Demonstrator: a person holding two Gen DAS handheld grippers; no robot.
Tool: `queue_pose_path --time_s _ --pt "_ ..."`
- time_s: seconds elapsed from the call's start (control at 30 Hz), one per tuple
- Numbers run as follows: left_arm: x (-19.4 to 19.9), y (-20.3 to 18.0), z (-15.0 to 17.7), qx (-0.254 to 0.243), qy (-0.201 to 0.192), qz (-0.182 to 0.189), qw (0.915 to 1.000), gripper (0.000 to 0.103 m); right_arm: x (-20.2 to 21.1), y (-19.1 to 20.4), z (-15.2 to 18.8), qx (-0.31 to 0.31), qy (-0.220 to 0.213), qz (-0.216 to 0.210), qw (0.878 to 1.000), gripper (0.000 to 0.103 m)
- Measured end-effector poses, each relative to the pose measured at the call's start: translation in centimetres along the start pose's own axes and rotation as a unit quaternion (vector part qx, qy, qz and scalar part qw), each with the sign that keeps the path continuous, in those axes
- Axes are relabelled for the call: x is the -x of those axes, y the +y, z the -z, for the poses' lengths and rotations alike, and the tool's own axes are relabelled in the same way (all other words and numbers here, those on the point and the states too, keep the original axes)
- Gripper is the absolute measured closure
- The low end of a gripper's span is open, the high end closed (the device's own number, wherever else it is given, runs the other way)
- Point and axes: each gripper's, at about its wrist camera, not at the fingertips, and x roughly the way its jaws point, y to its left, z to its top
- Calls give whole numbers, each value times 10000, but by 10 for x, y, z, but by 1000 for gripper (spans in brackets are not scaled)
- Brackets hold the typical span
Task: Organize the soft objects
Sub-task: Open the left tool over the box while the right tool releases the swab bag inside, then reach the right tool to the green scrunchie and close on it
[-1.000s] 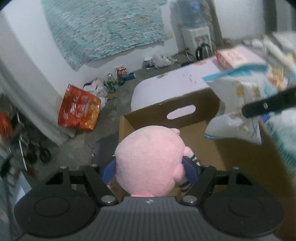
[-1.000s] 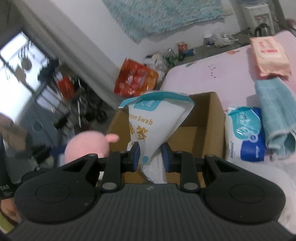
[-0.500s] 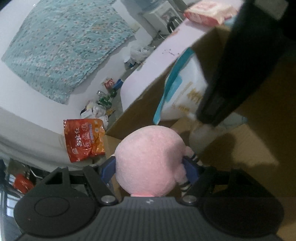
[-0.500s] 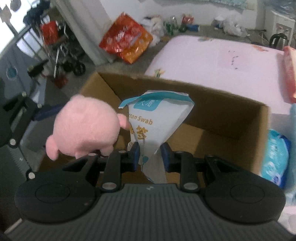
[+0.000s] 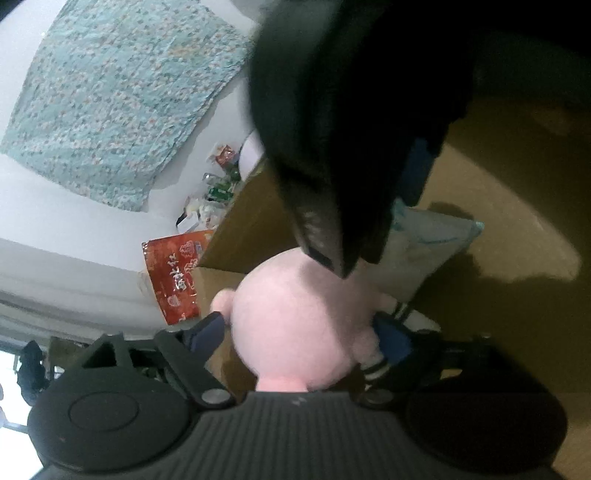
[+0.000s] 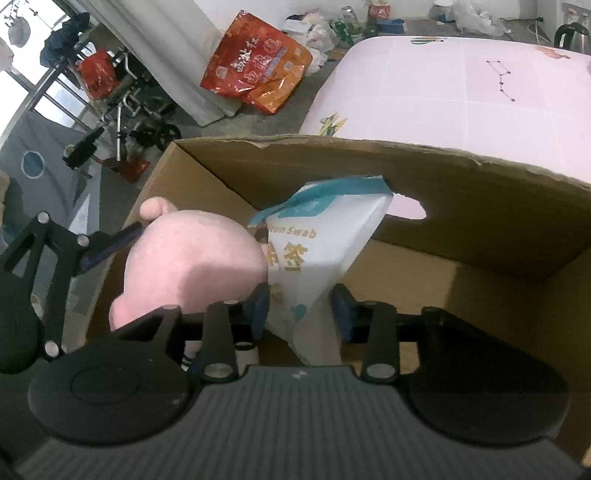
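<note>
My left gripper (image 5: 301,332) is shut on a pink plush toy (image 5: 295,321) and holds it over the near left corner of a brown cardboard box (image 6: 480,206). The plush (image 6: 192,266) also shows in the right wrist view. My right gripper (image 6: 301,310) has its jaws apart around a white and teal cotton swab bag (image 6: 325,251), which stands inside the box; the pads look slack against it. The right gripper's dark body (image 5: 351,110) fills the top of the left wrist view and hides most of the bag (image 5: 417,240).
The box stands against a pink-covered bed (image 6: 443,85). An orange snack bag (image 6: 255,62) leans on the floor by a white curtain. Bottles and clutter (image 6: 343,26) lie along the far wall. A wheeled frame (image 6: 129,107) stands at the left.
Both grippers have dropped lower into the box. The right gripper's jaws have spread wider, loosening on the swab bag. The plush and bag have come together.
</note>
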Motion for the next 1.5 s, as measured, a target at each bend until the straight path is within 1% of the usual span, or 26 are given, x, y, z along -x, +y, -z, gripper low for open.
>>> queue_pose_path --time_s 0.1,0.17,0.33,0.43,0.57,0.67,0.73,0.77,0.83,0.9,0.93,1.0,1.03,1.1,1.17,1.2,1.27,1.3,1.37,1.5 --pt "6 9 1 88 -94 -122 9998 10 8 1 2 35 -90 -83 9999 54" --pt "10 14 4 173 -104 -201 9996 10 15 1 3 16 -153 -145 9998 52" --pt "15 32 8 420 -97 -282 9987 10 29 -2 1 -112 -279 -279 9992 52" --pt "21 46 9 568 -78 -309 9979 10 43 -6 0 -214 -393 -438 9980 52" --pt "44 63 13 909 -47 -331 9953 10 73 -9 -1 -346 -636 -727 9947 52" --pt "60 84 17 1445 40 -201 9893 10 103 -10 3 -411 -848 -957 9909 52" --pt "75 101 22 1934 55 15 9811 10 131 -14 9 -381 -1032 -1089 9879 50" --pt "87 109 26 2200 27 151 9754 10 147 -16 15 -369 -1129 -1138 9864 48" --pt "118 113 33 2609 -113 378 9646 10 186 -25 32 -331 -1330 -1335 9815 45" --pt "149 117 39 2908 -285 587 9546 9 226 -37 53 -313 -1526 -1410 9777 34" --pt "163 118 40 3023 -368 704 9499 8 246 -43 64 -260 -1619 -1405 9764 32" --pt "194 114 41 3209 -582 1046 9395 6 293 -60 94 -150 -1908 -1239 9737 25" --pt "205 112 40 3256 -656 1198 9356 6 314 -69 107 -125 -2027 -1133 9726 24" --pt "229 106 34 3366 -795 1573 9250 6 360 -93 139 -155 -2332 -858 9685 22" --pt "250 96 25 3422 -926 1838 9168 6 400 -120 173 -326 -2623 -654 9622 20" --pt "259 89 19 3408 -1008 1945 9142 6 414 -131 188 -394 -2728 -613 9593 19" --pt "279 74 2 3305 -1150 2096 9130 6 439 -158 220 -592 -2903 -469 9540 18" --pt "288 63 -8 3209 -1212 2144 9145 6 449 -172 236 -712 -2956 -361 9520 18" --pt "298 39 -35 2968 -1319 2258 9184 6 458 -195 266 -897 -3036 -88 9485 18" --pt "313 -4 -91 2477 -1347 2516 9259 6 457 -232 320 -1207 -3200 492 9384 18"
